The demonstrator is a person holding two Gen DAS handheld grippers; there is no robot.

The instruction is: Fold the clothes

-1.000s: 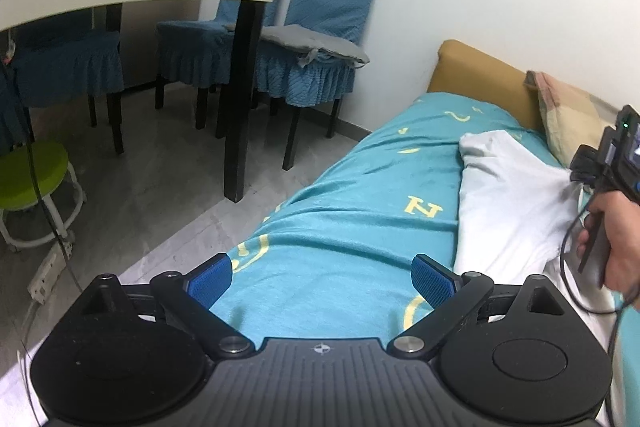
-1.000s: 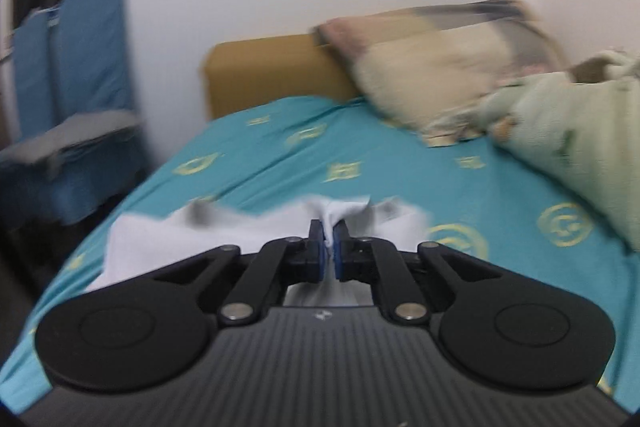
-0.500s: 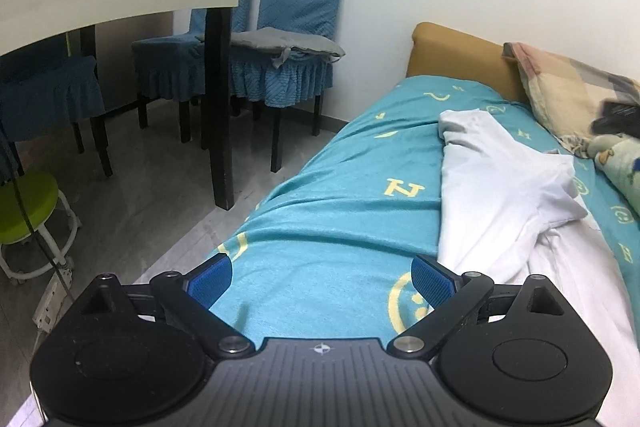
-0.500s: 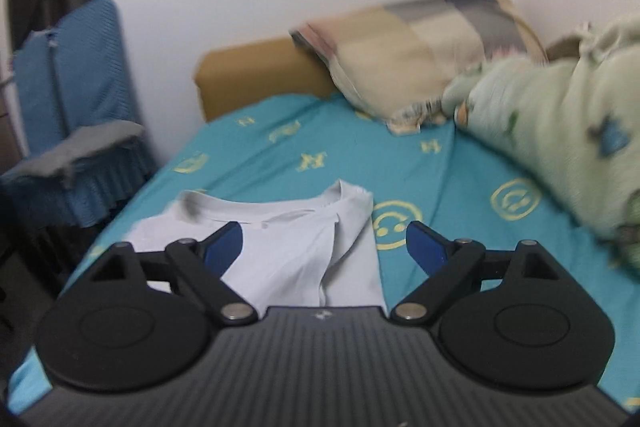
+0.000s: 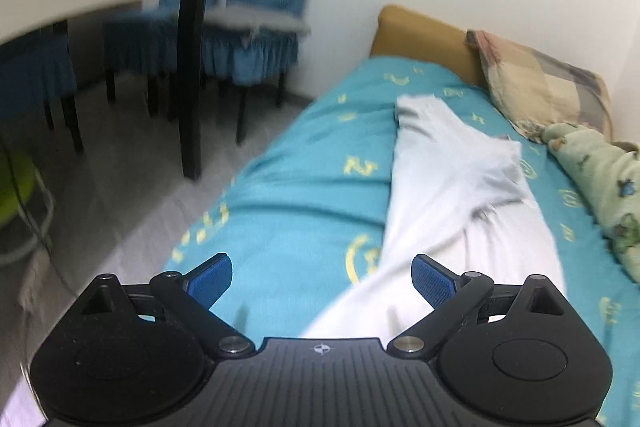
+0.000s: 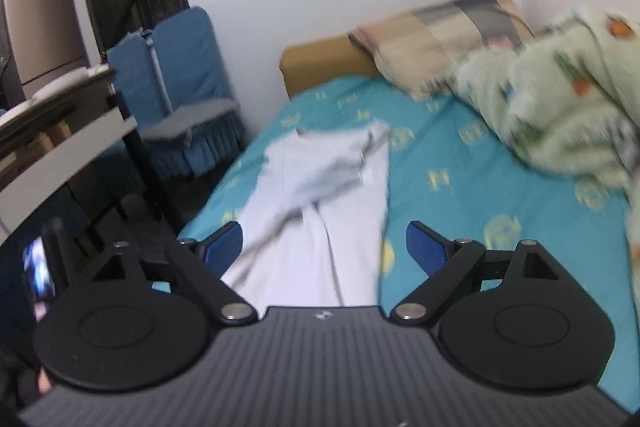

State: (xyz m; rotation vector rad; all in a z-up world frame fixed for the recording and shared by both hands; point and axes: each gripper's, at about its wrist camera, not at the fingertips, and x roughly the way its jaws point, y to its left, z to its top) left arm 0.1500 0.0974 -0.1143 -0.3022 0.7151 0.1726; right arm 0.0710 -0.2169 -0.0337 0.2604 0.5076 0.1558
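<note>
A white garment (image 5: 452, 195) lies lengthwise on the teal bedsheet (image 5: 304, 195), its far part folded over itself toward the headboard. In the right wrist view the same white garment (image 6: 320, 195) runs from between my fingers up the teal bedsheet (image 6: 452, 195). My left gripper (image 5: 322, 277) is open above the near end of the bed, its right blue pad over the cloth's edge, holding nothing. My right gripper (image 6: 324, 247) is open too, raised above the near part of the garment with nothing between its pads.
A patterned pillow (image 5: 540, 83) and a green printed blanket (image 6: 560, 95) lie at the bed's head and right side. A mustard headboard (image 5: 420, 35) backs onto the white wall. Blue-covered chairs (image 5: 256, 15) and a table with a dark leg (image 5: 190, 75) stand left of the bed.
My right gripper let go of the white garment, opened and pulled back from it. The left gripper stayed open and swung right, bringing more of the garment into its view.
</note>
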